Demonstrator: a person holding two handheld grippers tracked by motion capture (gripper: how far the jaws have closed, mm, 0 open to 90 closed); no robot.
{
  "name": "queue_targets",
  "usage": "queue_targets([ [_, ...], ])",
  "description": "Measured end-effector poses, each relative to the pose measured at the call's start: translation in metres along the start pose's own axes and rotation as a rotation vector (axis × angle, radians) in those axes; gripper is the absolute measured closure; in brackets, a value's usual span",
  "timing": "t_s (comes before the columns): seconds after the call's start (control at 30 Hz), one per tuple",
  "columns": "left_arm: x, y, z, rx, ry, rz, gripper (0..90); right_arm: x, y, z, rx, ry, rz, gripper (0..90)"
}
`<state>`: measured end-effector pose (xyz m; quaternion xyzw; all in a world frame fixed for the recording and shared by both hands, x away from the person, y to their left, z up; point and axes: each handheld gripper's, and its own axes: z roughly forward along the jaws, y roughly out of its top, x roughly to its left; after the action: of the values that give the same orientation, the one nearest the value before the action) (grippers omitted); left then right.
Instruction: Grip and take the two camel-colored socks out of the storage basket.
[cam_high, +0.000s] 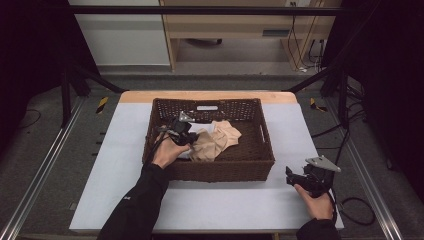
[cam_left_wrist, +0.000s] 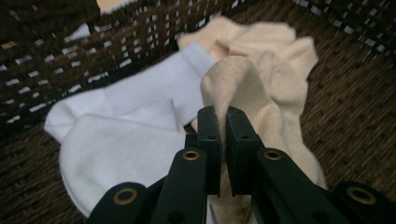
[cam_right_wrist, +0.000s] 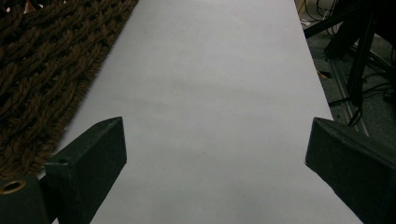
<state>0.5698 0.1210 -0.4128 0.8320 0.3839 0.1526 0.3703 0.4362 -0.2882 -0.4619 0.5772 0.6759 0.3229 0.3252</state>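
The left hand-held gripper (cam_left_wrist: 223, 122) reaches into the brown wicker basket (cam_high: 260, 162) that stands on the table (cam_high: 120, 150), and its two black jaws are pinched together on a raised fold of a beige sock (cam_left_wrist: 243, 84). In the high view this hand-held gripper (cam_high: 186, 129) sits inside the basket toward its left wall, with the beige sock (cam_high: 217, 140) bunched on the basket floor just to its right. A white sock (cam_left_wrist: 121, 135) lies flat in the basket, touching the beige sock and partly under it, close to the basket's woven wall.

The right hand-held gripper (cam_high: 290, 175) is held over the table outside the basket, near its front right corner. Its jaws stand wide apart with nothing between them, over bare white table surface, with the basket's woven wall (cam_right_wrist: 42, 70) beside the left jaw.
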Motion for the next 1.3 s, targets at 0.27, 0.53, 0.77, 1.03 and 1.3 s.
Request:
queue_targets([
  [0.27,-0.004,0.007,-0.014,-0.136,0.007,0.001,85.1,-0.001,0.000,0.000,-0.002,0.003,0.011,5.6],
  [0.53,-0.005,0.014,-0.033,-0.237,-0.002,-0.015,85.1,-0.001,0.000,0.000,-0.012,0.002,0.006,5.6],
  [0.77,-0.012,0.028,-0.069,-0.361,-0.001,0.001,85.1,-0.001,0.000,-0.001,-0.013,0.002,0.011,5.6],
  [1.03,-0.016,0.030,-0.103,-0.430,-0.006,0.011,85.0,-0.002,0.000,-0.001,-0.014,-0.002,0.012,5.6],
  [1.3,-0.034,0.031,-0.136,-0.485,-0.025,0.031,85.0,-0.003,-0.001,-0.002,-0.029,-0.008,0.010,5.5],
])
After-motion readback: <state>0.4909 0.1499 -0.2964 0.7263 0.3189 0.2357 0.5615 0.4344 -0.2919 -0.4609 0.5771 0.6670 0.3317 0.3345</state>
